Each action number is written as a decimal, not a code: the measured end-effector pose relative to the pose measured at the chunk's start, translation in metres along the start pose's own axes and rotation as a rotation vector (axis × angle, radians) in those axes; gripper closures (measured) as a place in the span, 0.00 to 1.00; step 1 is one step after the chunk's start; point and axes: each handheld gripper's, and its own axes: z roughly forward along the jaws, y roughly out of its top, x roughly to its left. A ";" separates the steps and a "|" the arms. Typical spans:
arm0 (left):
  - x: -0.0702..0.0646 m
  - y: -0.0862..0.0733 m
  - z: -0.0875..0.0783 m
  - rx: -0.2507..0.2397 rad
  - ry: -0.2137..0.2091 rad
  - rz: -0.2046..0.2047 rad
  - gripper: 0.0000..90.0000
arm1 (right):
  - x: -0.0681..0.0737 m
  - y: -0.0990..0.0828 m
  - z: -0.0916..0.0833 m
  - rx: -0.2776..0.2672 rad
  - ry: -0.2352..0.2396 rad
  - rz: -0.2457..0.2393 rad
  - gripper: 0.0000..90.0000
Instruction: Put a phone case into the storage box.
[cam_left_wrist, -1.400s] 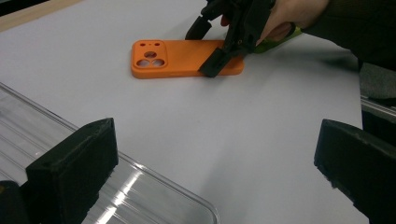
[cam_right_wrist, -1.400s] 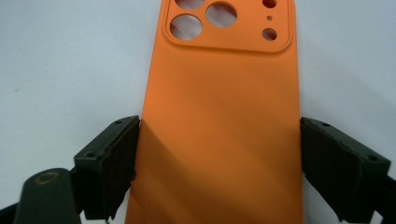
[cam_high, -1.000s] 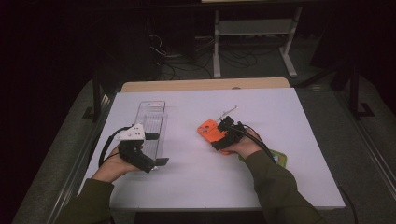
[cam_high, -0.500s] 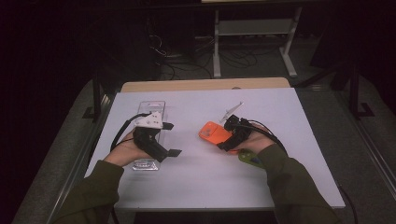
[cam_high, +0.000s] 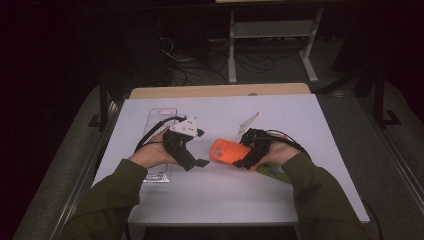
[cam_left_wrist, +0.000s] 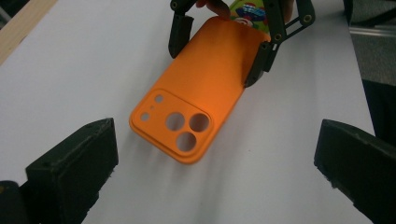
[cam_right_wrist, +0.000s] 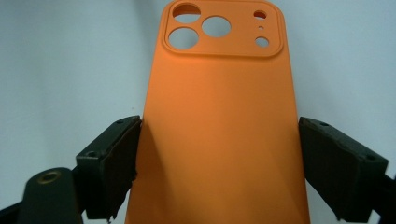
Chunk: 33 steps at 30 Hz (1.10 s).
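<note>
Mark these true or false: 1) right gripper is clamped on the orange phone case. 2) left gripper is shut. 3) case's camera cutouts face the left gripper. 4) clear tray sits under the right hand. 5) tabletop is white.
1) True. The right gripper has its jaws against both long edges of the orange phone case.
2) False. The left gripper is open, jaws wide apart with nothing between them.
3) True. The cutout end points toward the left gripper.
4) False. The clear tray lies by the left hand, on the table's left side.
5) True. The table has a white top.
</note>
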 end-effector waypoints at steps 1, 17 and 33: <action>0.000 0.001 0.002 0.006 -0.006 0.006 0.00 | 0.000 0.000 0.000 -0.002 0.003 -0.010 0.17; -0.002 0.005 0.037 0.139 -0.113 0.108 0.00 | 0.019 0.011 0.003 -0.012 0.104 -0.104 0.17; -0.008 0.006 0.058 0.205 -0.166 0.126 0.06 | 0.027 0.016 -0.004 -0.073 0.142 -0.172 0.17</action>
